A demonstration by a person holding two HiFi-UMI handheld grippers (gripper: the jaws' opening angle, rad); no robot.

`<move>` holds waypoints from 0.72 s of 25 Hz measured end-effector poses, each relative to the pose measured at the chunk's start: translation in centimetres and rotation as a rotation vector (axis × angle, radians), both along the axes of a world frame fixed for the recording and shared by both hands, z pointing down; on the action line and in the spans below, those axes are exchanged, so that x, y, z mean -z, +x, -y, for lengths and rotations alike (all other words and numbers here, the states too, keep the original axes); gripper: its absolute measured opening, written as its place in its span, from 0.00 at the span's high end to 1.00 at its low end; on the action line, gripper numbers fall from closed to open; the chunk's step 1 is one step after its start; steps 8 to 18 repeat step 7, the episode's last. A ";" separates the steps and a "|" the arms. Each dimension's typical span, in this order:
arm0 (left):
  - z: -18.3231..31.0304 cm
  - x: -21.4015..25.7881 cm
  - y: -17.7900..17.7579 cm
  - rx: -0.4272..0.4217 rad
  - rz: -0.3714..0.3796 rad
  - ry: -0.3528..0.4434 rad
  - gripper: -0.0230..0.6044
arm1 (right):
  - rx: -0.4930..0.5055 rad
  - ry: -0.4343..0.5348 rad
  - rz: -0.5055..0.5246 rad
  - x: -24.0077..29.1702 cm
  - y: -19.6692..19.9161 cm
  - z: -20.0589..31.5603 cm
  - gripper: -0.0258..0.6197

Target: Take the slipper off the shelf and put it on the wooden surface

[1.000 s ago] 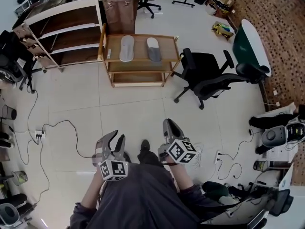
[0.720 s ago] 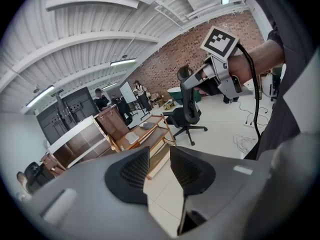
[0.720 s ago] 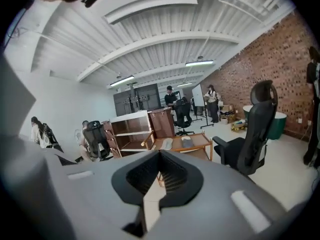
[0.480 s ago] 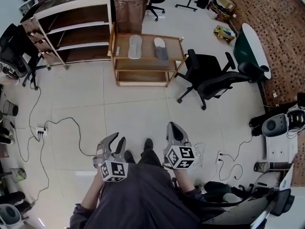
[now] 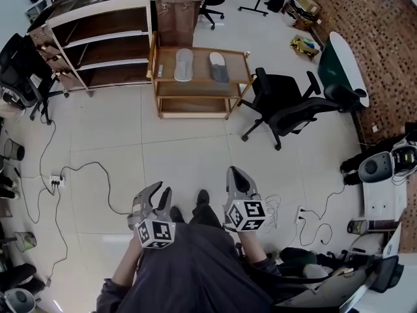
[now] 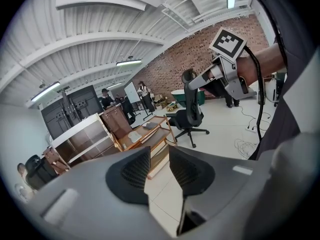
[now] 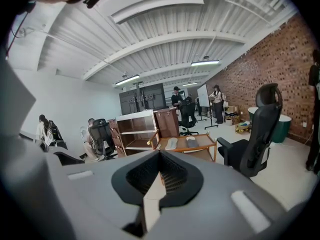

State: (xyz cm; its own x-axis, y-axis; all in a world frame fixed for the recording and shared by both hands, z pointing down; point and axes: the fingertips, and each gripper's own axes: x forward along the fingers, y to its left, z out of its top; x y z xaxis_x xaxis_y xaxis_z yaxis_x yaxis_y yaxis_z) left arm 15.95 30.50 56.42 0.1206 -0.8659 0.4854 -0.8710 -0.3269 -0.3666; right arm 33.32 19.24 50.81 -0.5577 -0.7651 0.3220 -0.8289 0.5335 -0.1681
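Two slippers lie side by side on the top of a low wooden cart (image 5: 199, 82): a light grey slipper (image 5: 184, 64) on the left and a darker grey slipper (image 5: 218, 66) on the right. Both show small and far off in the left gripper view (image 6: 136, 134) and the right gripper view (image 7: 171, 144). A white-framed shelf (image 5: 98, 8) with brown boards stands left of the cart. My left gripper (image 5: 161, 189) hangs low by the person's waist, open and empty. My right gripper (image 5: 233, 171) is beside it, shut on nothing. Both are far from the cart.
A black office chair (image 5: 287, 106) stands right of the cart. Cables and a power strip (image 5: 53, 182) lie on the tiled floor at the left. A brown cabinet (image 5: 176, 5) stands behind the cart, a green tub (image 5: 342, 64) at the right. Several people stand far back.
The head view has shifted, so the cart and shelf sit slightly higher and to the right in it. Both grippers have stayed low by the waist.
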 end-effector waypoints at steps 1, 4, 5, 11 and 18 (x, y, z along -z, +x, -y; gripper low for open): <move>0.1 0.0 0.1 -0.003 -0.001 0.000 0.75 | 0.001 0.000 0.002 0.1 0.1 0.0 0.96; 0.4 -0.1 0.6 -0.016 -0.001 -0.004 0.75 | -0.002 0.006 -0.003 0.4 0.5 0.2 0.96; 0.5 -0.2 0.7 -0.021 -0.002 -0.004 0.75 | -0.003 0.008 -0.008 0.4 0.6 0.3 0.96; 0.9 -0.2 0.9 -0.029 -0.003 -0.004 0.75 | -0.005 0.014 -0.017 0.5 0.7 0.5 0.96; 0.9 -0.2 0.9 -0.029 -0.003 -0.004 0.75 | -0.005 0.014 -0.017 0.5 0.7 0.5 0.96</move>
